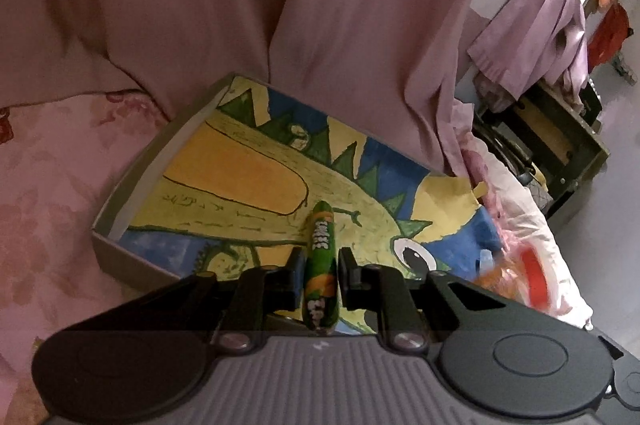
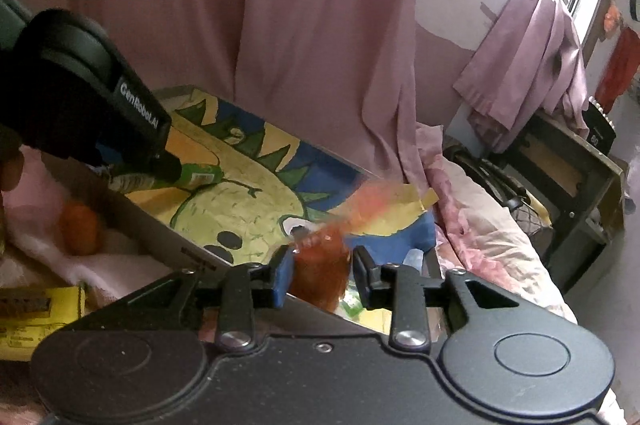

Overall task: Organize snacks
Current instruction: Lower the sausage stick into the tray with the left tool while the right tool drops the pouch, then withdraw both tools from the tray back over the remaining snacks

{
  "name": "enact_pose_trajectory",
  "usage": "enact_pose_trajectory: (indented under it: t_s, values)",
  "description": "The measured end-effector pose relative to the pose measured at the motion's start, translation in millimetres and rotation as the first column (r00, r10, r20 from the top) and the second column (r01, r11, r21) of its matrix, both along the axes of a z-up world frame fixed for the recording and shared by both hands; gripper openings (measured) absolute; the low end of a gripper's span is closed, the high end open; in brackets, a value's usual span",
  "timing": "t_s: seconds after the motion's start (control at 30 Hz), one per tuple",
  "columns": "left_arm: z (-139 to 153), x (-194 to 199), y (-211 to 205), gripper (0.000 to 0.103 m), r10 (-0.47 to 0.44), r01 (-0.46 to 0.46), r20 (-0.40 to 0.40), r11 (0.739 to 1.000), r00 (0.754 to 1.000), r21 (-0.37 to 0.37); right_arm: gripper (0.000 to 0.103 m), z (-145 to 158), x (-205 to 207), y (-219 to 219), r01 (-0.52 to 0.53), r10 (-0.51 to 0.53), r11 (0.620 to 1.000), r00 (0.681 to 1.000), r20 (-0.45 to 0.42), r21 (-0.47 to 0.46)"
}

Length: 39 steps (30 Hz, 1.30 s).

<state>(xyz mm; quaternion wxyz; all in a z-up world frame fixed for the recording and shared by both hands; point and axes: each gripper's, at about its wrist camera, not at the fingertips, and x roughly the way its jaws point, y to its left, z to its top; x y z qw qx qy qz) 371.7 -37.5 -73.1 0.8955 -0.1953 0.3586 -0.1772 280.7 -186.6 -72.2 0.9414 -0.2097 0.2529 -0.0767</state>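
Note:
My left gripper (image 1: 319, 257) is shut on a green sausage-shaped snack stick (image 1: 320, 245) and holds it over a shallow grey box (image 1: 120, 193) lined with a painted dinosaur picture. It also shows in the right wrist view (image 2: 176, 169), with the green snack (image 2: 200, 176) over the box (image 2: 160, 229). My right gripper (image 2: 320, 265) is shut on an orange-red snack packet (image 2: 324, 265), blurred, at the box's near right corner. The packet also shows blurred in the left wrist view (image 1: 520, 269).
The box lies on a pink floral bedspread (image 1: 52, 193) in front of pink curtains (image 1: 240, 5). An orange round snack (image 2: 80, 229) and a yellow packet (image 2: 36, 317) lie left of the box. A dark wooden frame (image 1: 560, 145) stands at the right.

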Motion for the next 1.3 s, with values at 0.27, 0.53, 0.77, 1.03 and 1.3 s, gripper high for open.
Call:
enact_pose_trajectory:
  t_s: [0.27, 0.53, 0.77, 1.03, 1.3]
  values:
    - [12, -11, 2, 0.052, 0.018, -0.018, 0.007, 0.999, 1.0, 0.029, 0.054, 15, -13, -2, 0.003, -0.004, 0.999, 1.0, 0.024, 0.043]
    - [44, -41, 16, 0.083, 0.053, -0.057, 0.079, 0.997, 0.995, 0.054, 0.077, 49, -49, -12, 0.012, -0.027, 0.989, 0.994, 0.102, 0.146]
    - [78, -88, 27, 0.1, 0.083, -0.108, 0.211, 0.988, 0.974, 0.108, 0.091, 80, -90, -16, 0.0, -0.037, 0.982, 0.981, 0.192, 0.19]
    - [102, -160, 34, 0.103, 0.1, -0.178, 0.353, 0.964, 0.93, 0.197, 0.101, 105, -145, -16, -0.03, -0.034, 0.972, 0.964, 0.264, 0.233]
    - [108, -221, 41, 0.103, 0.109, -0.209, 0.373, 0.949, 0.921, 0.237, 0.102, 114, -198, -10, -0.056, -0.019, 0.96, 0.964, 0.264, 0.273]
